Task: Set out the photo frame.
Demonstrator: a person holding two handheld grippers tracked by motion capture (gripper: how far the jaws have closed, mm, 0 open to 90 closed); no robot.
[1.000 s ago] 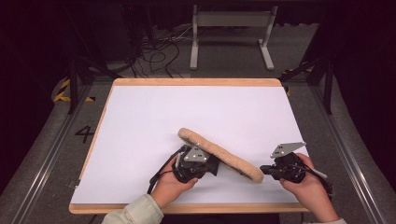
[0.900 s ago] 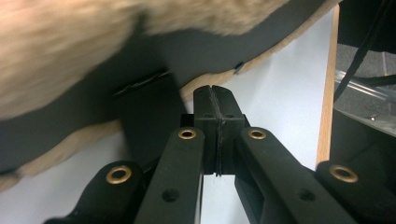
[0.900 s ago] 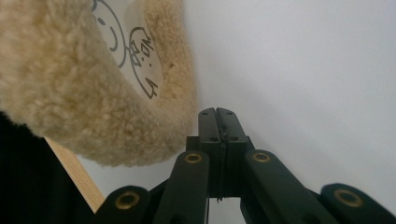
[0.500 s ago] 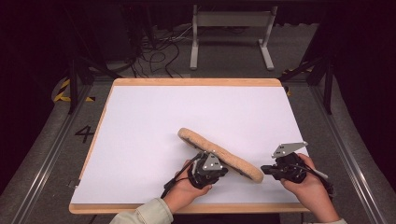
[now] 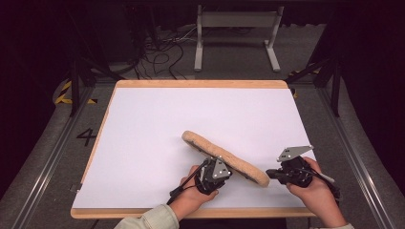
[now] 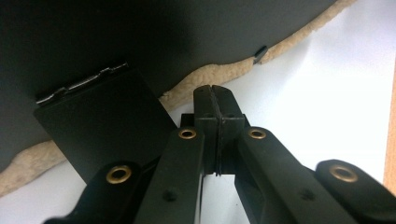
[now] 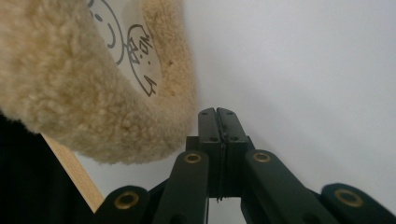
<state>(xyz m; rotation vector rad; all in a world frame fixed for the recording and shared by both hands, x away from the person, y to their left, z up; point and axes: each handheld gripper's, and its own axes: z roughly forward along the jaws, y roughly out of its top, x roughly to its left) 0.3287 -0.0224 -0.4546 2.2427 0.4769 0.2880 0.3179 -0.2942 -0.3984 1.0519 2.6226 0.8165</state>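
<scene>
Between two shut claws (image 5: 228,168) (image 5: 270,173), one fleecy insole (image 5: 224,157).

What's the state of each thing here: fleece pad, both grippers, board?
Long tan fleece-edged pad: lies diagonally on the board, dark underside seen from the left gripper view.
Left black two-jaw gripper: shut, empty, at the pad's near edge.
Right black two-jaw gripper: shut, empty, beside the pad's end.
White wood-rimmed board: flat.
</scene>
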